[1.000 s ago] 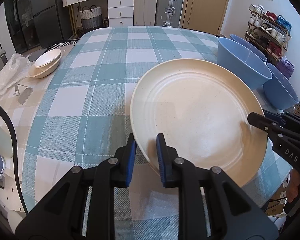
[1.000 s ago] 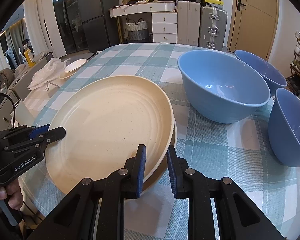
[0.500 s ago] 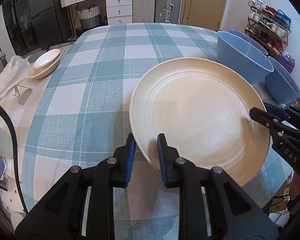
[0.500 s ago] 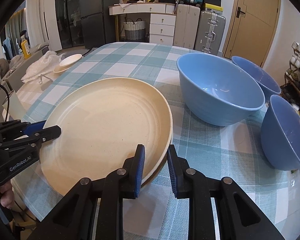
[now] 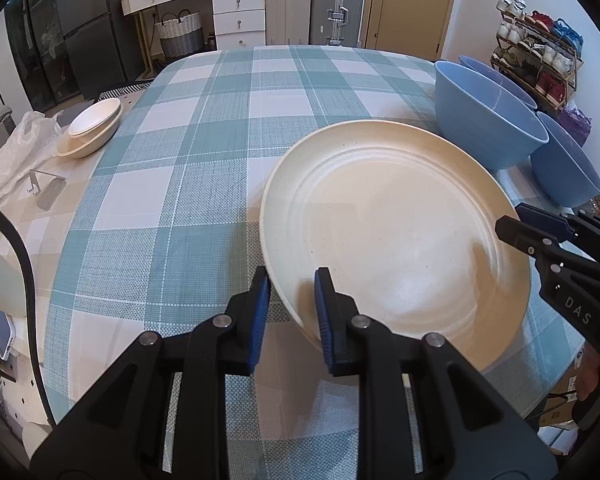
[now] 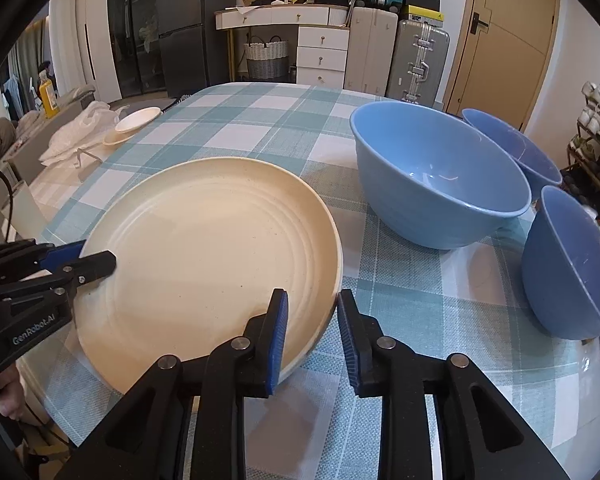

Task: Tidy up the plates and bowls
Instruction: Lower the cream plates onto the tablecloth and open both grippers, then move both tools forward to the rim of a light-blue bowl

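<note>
A large cream plate (image 5: 392,236) lies near the front edge of the checked table; it also shows in the right wrist view (image 6: 208,256). My left gripper (image 5: 290,304) straddles its near left rim, jaws a little apart. My right gripper (image 6: 312,328) straddles the opposite rim, jaws apart, not pinching. Each gripper shows in the other's view, the right one (image 5: 516,226) and the left one (image 6: 88,258). Three blue bowls stand to the right: a large one (image 6: 436,184), one behind it (image 6: 508,144) and one nearer (image 6: 572,264).
A small cream bowl stack (image 5: 92,130) sits at the table's far left by a white plastic bag (image 5: 16,156). A metal stand (image 5: 46,190) lies near it. The table (image 5: 228,128) has a blue-and-white checked cloth. A shoe rack (image 5: 540,60) stands at the right.
The plate has come down from a lifted, tilted hold to lie low on the table. Both grippers' jaws have widened slightly around its rim.
</note>
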Tool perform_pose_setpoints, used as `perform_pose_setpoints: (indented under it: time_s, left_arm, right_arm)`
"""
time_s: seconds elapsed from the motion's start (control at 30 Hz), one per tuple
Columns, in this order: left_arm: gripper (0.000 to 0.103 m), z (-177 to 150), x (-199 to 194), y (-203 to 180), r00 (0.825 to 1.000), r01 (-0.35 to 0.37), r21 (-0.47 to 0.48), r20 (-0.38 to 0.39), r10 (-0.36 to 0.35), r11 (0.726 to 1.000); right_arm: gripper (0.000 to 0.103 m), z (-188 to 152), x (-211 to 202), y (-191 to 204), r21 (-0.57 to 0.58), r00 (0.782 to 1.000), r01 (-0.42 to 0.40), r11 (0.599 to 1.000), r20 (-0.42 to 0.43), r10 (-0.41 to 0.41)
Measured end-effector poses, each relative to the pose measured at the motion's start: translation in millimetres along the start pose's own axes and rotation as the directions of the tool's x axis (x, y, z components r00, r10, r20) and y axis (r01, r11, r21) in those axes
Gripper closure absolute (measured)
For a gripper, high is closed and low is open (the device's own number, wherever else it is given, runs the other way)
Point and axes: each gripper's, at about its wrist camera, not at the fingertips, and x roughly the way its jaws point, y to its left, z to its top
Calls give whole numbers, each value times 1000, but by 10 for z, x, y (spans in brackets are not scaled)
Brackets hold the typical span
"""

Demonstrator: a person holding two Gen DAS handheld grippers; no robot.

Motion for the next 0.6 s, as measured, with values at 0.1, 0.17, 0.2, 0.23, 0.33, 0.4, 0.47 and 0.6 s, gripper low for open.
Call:
perform_pose_setpoints:
  time_s: [0.1,0.17,0.2,0.23,0.33,0.4,0.47,0.6]
  left_arm:
    - [77,9,-2,25,1000,22,-13,-5,-22,1000]
    - [53,18,-19,20,999,38,-9,-5,-38,999]
    - [48,21,-36,14,999,48,-6,4,-48,999]
    - [40,23,-59,9,998,61,-6,13,-61,998]
    - [29,57,-144,-12,994,100,3,41,-100,995]
    - [28,95,-194,-31,993,109,11,51,-109,994]
    - [25,142,-239,-43,993,101,13,66,-102,995]
    - [8,230,-324,-90,991,106,21,84,-107,994]
  right_arm:
    - [73,11,-4,-33,16,1000,-23,1000,-6,23]
    - [69,14,-2,-35,17,999,-36,999,-9,36]
    - [60,20,0,-39,21,998,-57,998,-13,57]
    - [48,22,-4,-43,26,997,-75,997,-16,75]
    - [27,39,-66,-55,37,995,-101,994,7,101]
    - [18,66,-114,-82,45,994,-109,993,23,108]
    - [15,100,-168,-111,47,993,-115,992,39,114]
    - [3,166,-287,-193,54,993,-94,994,71,90]
